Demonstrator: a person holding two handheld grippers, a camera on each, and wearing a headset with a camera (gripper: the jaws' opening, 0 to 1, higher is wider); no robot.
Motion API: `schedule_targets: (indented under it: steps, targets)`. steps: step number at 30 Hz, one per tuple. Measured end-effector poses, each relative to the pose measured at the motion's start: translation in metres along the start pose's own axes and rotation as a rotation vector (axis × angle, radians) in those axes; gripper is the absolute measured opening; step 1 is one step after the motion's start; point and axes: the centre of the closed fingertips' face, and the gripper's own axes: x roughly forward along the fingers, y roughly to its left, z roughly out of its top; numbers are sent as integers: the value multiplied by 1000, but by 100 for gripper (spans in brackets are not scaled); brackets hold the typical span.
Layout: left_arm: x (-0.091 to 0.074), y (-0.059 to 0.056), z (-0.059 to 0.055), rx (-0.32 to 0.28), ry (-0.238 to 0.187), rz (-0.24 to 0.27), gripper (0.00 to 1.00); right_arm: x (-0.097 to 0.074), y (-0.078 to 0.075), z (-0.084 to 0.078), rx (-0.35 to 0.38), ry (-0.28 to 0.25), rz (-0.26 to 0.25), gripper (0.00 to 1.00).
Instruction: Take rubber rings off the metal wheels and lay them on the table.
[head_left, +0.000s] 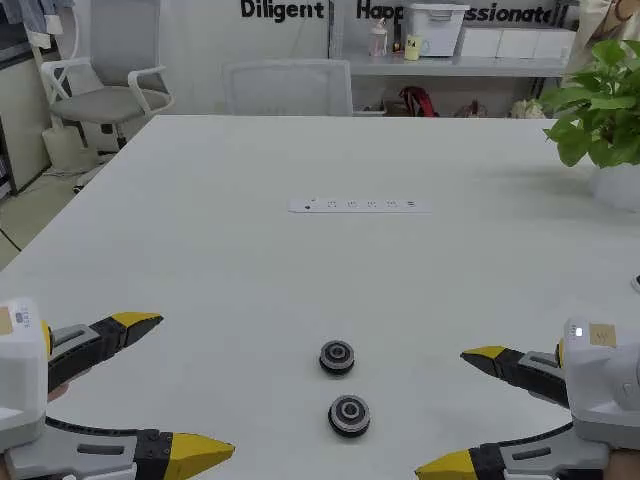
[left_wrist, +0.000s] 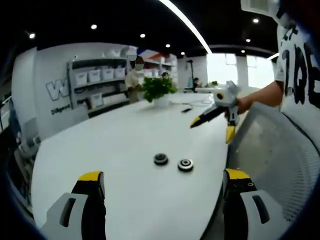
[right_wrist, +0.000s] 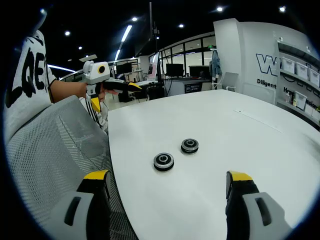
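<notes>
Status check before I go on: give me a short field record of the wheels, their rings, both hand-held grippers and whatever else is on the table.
wheels: two, far wheel and near wheel, lying flat and apart on the table
rings: black rings appear seated on both wheels
left hand-held gripper: open, holding nothing, left of the wheels
right hand-held gripper: open, holding nothing, right of the wheels
other: power strip mid-table; potted plant at the right edge

White left gripper (head_left: 196, 384) and right gripper (head_left: 440, 410), black yellow-tipped jaws; white black-lettered shirt (right_wrist: 25, 80).
</notes>
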Motion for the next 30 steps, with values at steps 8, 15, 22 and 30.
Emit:
schedule_targets:
  steps: [8, 15, 22, 30]
  targets:
    - [-5, 5, 4, 11, -2, 9, 100, -2, 2, 3, -4, -6, 5, 93]
    - [-4, 7, 4, 10, 2, 2, 100, -2, 3, 1, -3, 4, 10, 92]
    - [-3, 5, 2, 18, 13, -8, 100, -1, 5, 5, -12, 5, 18, 92]
    - [-2, 4, 2, 22, 14, -14, 100, 0, 3, 5, -21, 12, 21, 92]
